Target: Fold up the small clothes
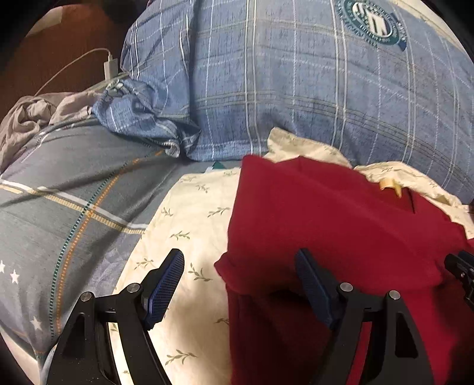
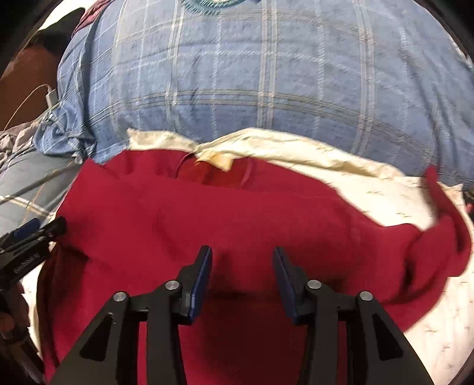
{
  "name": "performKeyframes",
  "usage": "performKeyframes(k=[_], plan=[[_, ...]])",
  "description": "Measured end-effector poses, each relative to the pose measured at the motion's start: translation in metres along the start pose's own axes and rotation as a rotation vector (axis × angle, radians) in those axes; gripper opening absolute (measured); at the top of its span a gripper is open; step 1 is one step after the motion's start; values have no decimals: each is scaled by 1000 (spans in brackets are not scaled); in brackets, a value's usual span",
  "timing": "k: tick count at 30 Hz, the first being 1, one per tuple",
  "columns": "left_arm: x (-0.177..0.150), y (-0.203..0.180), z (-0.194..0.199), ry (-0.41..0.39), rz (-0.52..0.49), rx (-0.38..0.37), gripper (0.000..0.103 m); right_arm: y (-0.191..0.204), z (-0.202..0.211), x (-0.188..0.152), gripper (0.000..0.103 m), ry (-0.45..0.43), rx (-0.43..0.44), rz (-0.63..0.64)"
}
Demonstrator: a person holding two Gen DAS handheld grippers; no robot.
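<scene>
On cream cloth [image 2: 414,207], red garment [image 2: 207,213], both tools [image 1: 240,266] [image 2: 243,260] open above

- A big blue plaid pillow [image 1: 296,88] lies across the far side, with a round teal emblem [image 1: 371,22] near its top.
- A grey bedsheet [image 1: 59,213] with orange and white stripes and small white stars covers the bed on the left.
- A white charger plug [image 1: 110,68] and its cable [image 1: 68,66] rest beside the pillow's corner.
- A crumpled grey-beige cloth [image 1: 26,118] is bunched at the left edge.
</scene>
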State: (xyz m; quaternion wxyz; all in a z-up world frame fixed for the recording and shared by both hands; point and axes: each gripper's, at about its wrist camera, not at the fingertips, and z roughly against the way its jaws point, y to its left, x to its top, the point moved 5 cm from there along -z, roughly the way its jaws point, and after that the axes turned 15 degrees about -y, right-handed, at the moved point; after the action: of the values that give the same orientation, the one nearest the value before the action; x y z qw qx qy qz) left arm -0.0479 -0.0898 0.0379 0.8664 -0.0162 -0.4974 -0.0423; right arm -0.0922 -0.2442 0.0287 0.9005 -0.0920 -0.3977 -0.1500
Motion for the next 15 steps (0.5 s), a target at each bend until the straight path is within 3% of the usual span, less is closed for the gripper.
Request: performKeyframes(k=[3, 6, 8, 15], plan=[[6, -3, 12, -32, -7, -11, 77, -19, 3, 2, 52, -20, -38, -27], [11, -8, 25, -63, -1, -45, 77, -37, -7, -7, 52, 20, -82, -57], [11, -11, 29, -73, 2, -74, 77, -43, -14, -16, 52, 51, -64, -62], [-1, -22, 14, 3, -17, -104, 77, -49, 9, -11, 53, 21, -41, -83]])
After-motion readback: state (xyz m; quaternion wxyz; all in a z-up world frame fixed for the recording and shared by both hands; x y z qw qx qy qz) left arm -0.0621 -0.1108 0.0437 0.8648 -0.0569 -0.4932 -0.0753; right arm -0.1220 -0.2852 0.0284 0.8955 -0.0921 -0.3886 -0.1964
